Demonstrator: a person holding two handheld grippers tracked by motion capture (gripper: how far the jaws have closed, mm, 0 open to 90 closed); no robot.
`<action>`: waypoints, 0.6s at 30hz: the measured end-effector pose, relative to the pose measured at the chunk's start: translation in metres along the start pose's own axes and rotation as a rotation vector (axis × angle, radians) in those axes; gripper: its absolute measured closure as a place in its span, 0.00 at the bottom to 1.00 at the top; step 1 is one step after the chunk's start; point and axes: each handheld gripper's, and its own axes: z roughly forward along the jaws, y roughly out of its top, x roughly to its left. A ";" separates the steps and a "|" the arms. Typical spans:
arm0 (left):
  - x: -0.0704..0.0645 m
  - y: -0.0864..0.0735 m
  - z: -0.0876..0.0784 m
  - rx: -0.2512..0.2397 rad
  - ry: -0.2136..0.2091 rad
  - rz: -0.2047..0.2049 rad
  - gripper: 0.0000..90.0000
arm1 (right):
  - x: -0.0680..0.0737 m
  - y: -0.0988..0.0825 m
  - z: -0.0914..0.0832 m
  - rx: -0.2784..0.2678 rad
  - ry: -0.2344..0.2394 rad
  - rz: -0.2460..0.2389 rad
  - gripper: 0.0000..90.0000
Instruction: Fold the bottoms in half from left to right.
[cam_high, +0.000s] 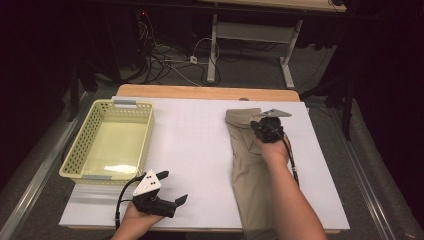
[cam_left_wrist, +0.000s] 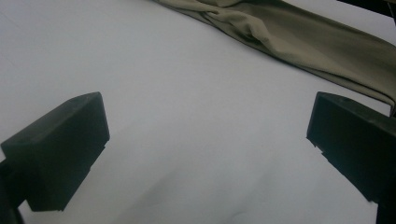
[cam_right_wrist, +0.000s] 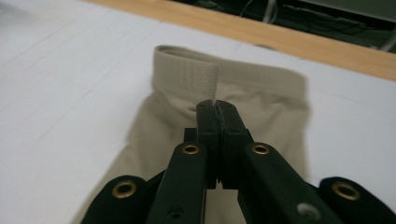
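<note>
Right tool (cam_right_wrist: 215, 108) clamped tight on khaki trousers (cam_high: 250, 165), fabric pinched near waistband, counter's (cam_high: 200, 150) 3 o'clock | left tool (cam_high: 172, 187) wide open, empty, 7 o'clock | basket (cam_high: 80, 145) empty at 9 o'clock | folding barely begun

A wooden table (cam_high: 205, 92) carried a white sheet (cam_high: 200, 150) that covered nearly all of its top. On the sheet's left side sat a yellow basket (cam_high: 80, 145). On its right lay beige trousers (cam_high: 250, 165), waistband at the far end, legs running over the near edge.
</note>
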 end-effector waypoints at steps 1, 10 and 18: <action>0.000 0.000 0.000 -0.008 0.003 0.000 0.00 | -0.008 0.002 -0.001 -0.009 -0.011 0.012 1.00; -0.002 -0.002 -0.003 -0.032 0.019 -0.006 0.00 | -0.055 0.020 0.009 -0.032 -0.060 0.049 1.00; -0.002 -0.003 -0.004 -0.039 0.013 0.000 0.00 | -0.076 0.017 0.037 -0.008 -0.069 0.062 0.99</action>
